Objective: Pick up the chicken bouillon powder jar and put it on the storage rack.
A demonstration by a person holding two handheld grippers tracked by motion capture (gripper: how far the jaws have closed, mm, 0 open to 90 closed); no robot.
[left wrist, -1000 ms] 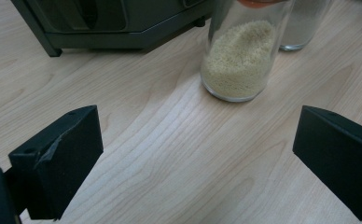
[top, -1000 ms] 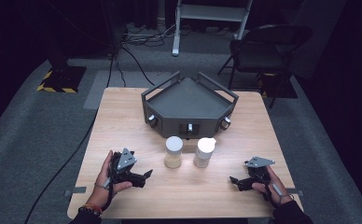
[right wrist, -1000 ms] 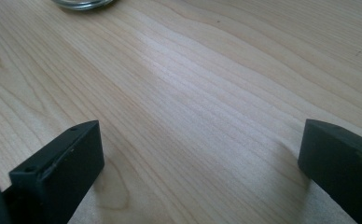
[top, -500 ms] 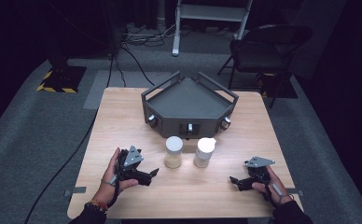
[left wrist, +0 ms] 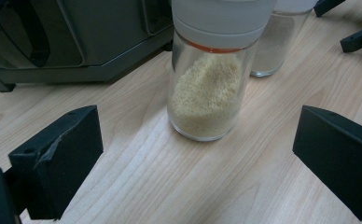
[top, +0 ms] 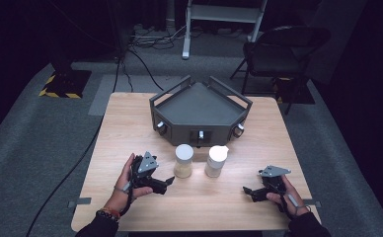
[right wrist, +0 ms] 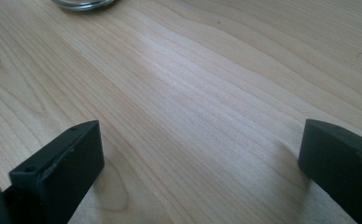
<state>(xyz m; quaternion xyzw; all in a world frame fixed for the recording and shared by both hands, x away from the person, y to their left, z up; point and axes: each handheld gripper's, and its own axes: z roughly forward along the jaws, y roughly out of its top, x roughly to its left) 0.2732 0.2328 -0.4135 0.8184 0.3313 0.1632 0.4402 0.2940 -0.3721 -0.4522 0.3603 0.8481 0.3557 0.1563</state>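
Two glass jars with white lids stand side by side at the table's middle. The left jar (top: 183, 161) (left wrist: 209, 77) holds yellow grains; the right jar (top: 215, 161) (left wrist: 276, 39) holds a paler powder. My left gripper (top: 168, 183) (left wrist: 193, 158) is open just left of the grain jar, its jaws pointing at it and not touching it. Near the front right, my right gripper (top: 248, 192) (right wrist: 200, 163) rests open over bare wood, with a jar's base (right wrist: 82, 3) at the top edge of its view.
A dark grey angular tray-like box (top: 199, 106) with knobs on its front stands behind the jars. The wooden table (top: 130, 123) has bare room on both sides. A folding chair (top: 278, 59) and cables lie on the floor beyond.
My left gripper has moved right, toward the grain jar. The right gripper has stayed put.
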